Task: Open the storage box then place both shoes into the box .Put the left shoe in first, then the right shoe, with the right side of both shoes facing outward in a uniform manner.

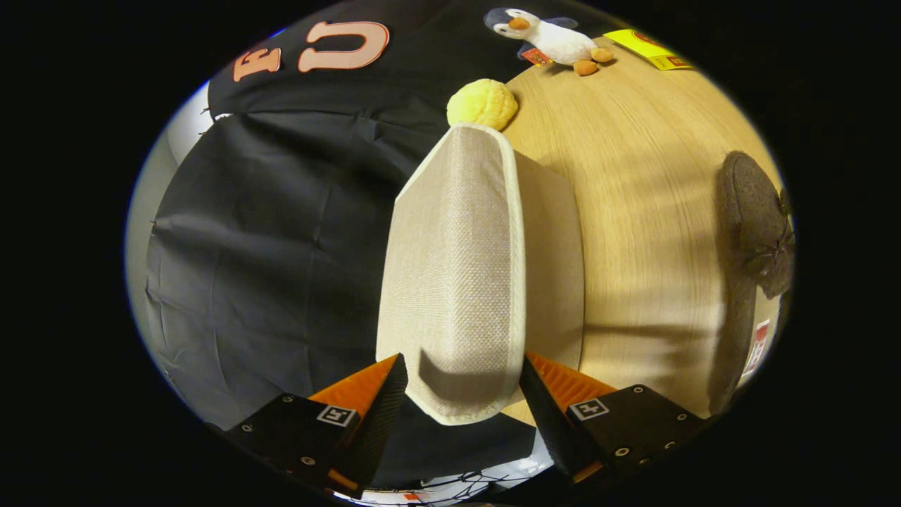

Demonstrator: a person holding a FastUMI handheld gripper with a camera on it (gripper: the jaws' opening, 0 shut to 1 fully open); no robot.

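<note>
woven beige storage box (457, 274) between spread gripper (463, 384) fingers; one shoe (757, 218) beyond.

One box (457, 267), one shoe (757, 218), two toys (556, 39).

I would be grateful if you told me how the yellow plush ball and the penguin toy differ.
The yellow plush ball is one colour and round; the penguin toy is white and dark with orange beak and feet. The ball sits just beyond the beige fabric lid that stands between the open gripper's fingers; the penguin lies farther off, beside a yellow card. Both are soft toys on the wooden table.
</note>
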